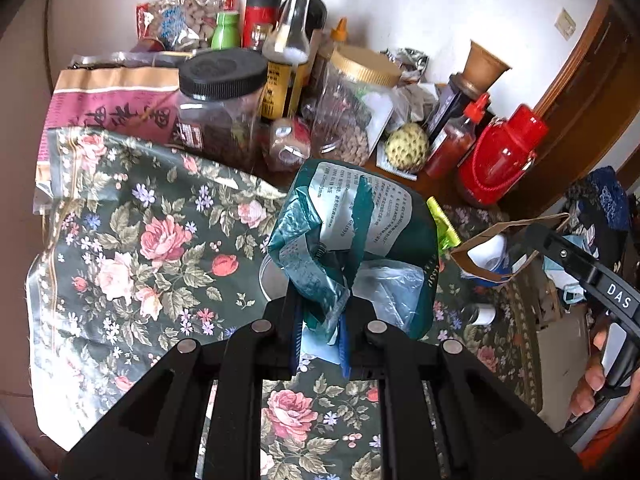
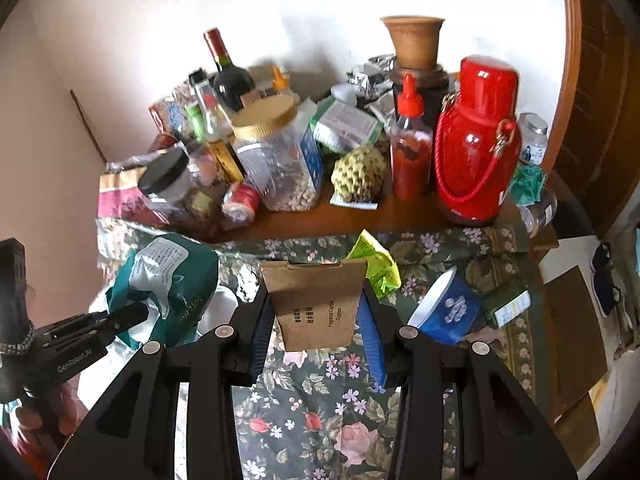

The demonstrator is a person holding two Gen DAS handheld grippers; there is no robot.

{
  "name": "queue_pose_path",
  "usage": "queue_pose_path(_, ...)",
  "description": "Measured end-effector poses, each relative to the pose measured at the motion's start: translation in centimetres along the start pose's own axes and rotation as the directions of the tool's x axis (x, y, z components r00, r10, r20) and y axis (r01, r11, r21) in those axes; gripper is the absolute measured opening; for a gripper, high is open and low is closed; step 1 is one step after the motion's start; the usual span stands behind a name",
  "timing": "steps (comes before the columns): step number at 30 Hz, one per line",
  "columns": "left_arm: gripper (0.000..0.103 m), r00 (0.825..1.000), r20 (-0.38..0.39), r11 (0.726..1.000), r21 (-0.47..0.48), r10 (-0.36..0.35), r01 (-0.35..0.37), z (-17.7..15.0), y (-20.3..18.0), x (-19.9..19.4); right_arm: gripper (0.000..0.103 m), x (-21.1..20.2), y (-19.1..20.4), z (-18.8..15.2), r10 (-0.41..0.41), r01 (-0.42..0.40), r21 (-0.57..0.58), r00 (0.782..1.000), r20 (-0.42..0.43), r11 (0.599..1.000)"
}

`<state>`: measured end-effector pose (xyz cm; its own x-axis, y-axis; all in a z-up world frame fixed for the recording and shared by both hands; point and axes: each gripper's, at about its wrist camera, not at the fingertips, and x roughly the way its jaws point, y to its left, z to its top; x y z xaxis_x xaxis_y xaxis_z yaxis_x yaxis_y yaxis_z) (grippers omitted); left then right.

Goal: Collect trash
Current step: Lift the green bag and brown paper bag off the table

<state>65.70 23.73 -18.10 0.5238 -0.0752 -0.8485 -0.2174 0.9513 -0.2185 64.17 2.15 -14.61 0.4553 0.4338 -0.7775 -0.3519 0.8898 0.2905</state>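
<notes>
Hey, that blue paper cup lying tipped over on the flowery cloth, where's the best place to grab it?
Probably the rim. The blue paper cup lies on its side, white mouth up and toward the left, so one finger could slip inside from there and pinch the thin wall. Both grippers are full now.

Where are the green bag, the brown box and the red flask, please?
green bag (image 1: pixel 352 220): left wrist view, printed label.
brown box (image 2: pixel 316 304): right wrist view, front face.
red flask (image 2: pixel 476 152): right wrist view, body.
</notes>
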Motion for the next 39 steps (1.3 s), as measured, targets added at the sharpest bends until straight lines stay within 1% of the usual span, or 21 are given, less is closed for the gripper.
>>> queue_pose_path(4, 0.014, 0.999, 0.041, 1.000, 0.014, -0.004, 0.003, -0.1, -1.5, -1.7, 0.036, -2.9, -0.6, 0.3, -0.009, 0.009, 0.005, 0.999, 0.048, 1.000)
queue_pose_path(8, 0.014, 0.996, 0.087, 1.000, 0.023, -0.011, 0.009, -0.6, -3.4, -3.7, 0.036, -6.2, -2.1, 0.0, -0.048, 0.048, -0.006, 0.994, 0.097, 0.999)
queue_pose_path(13, 0.014, 0.990, 0.141, 1.000, 0.006, -0.013, 0.013, -2.2, -6.2, -6.5, 0.036, -9.2, -4.4, -1.3, -0.068, 0.072, -0.024, 0.991, 0.115, 0.997)
queue_pose_path(17, 0.014, 0.985, 0.174, 1.000, -0.011, -0.007, 0.009, -4.1, -8.2, -8.8, 0.036, -11.3, -6.0, -2.6, -0.050, 0.055, -0.037, 0.992, 0.114, 0.998)
queue_pose_path(21, 0.014, 0.981, 0.196, 1.000, -0.029, 0.004, 0.002, -6.4, -9.9, -10.9, 0.036, -12.9, -6.5, -3.6, -0.021, 0.029, -0.063, 0.993, 0.114, 0.998)
queue_pose_path(26, 0.014, 0.976, 0.210, 0.999, -0.016, 0.049, -0.047, -8.9, -11.3, -13.3, 0.036, -14.6, -6.0, -4.9, 0.020, -0.010, -0.091, 0.993, 0.116, 0.996)
queue_pose_path(30, 0.014, 0.974, 0.220, 0.999, 0.000, 0.052, -0.053, -10.4, -11.6, -15.1, 0.036, -16.0, -5.2, -6.1, 0.043, -0.030, -0.104, 0.991, 0.128, 0.994)
queue_pose_path(34, 0.014, 0.968, 0.247, 0.999, 0.029, 0.034, -0.043, -11.6, -11.5, -17.2, 0.036, -17.4, -3.8, -7.8, 0.047, -0.033, -0.096, 0.988, 0.147, 0.995)
queue_pose_path(39, 0.014, 0.961, 0.275, 0.997, 0.076, -0.016, -0.005, -13.7, -10.1, -20.1, 0.036, -19.7, -1.3, -10.4, 0.022, -0.007, -0.081, 0.983, 0.183, 0.997)
